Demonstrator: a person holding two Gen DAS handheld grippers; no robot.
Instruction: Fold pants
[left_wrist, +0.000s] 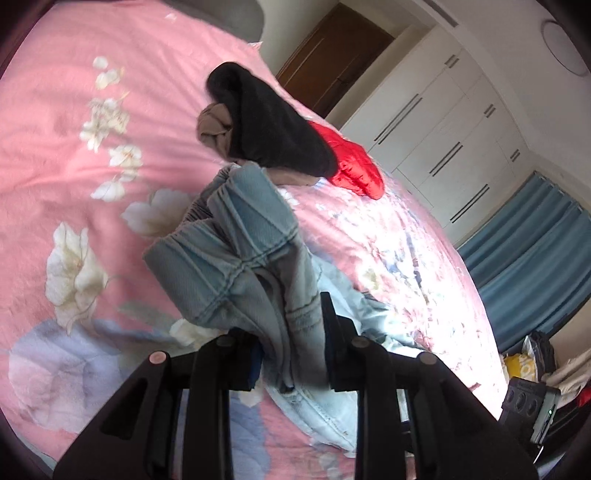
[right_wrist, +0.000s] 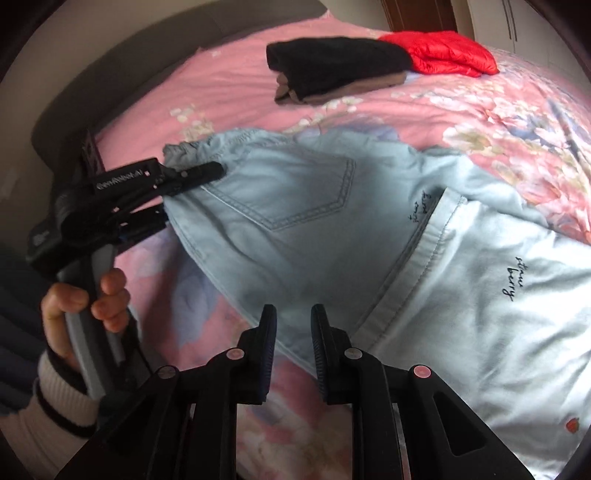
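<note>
Light blue denim pants (right_wrist: 314, 206) lie on a pink flowered bedspread (right_wrist: 229, 74), back pocket up, a leg running to the lower right. My left gripper (right_wrist: 207, 171) is shut on the elastic waistband at the pants' left end; in the left wrist view the bunched waistband (left_wrist: 236, 254) stands up between its fingers (left_wrist: 291, 332). My right gripper (right_wrist: 293, 325) hovers over the pants' near edge with its jaws a little apart and nothing between them.
A folded black garment (right_wrist: 336, 62) on a brown one (right_wrist: 332, 92) and a red puffer jacket (right_wrist: 443, 51) lie at the far side of the bed. A white wardrobe (left_wrist: 443, 125), a brown door (left_wrist: 332, 55) and blue curtains (left_wrist: 528, 243) stand beyond.
</note>
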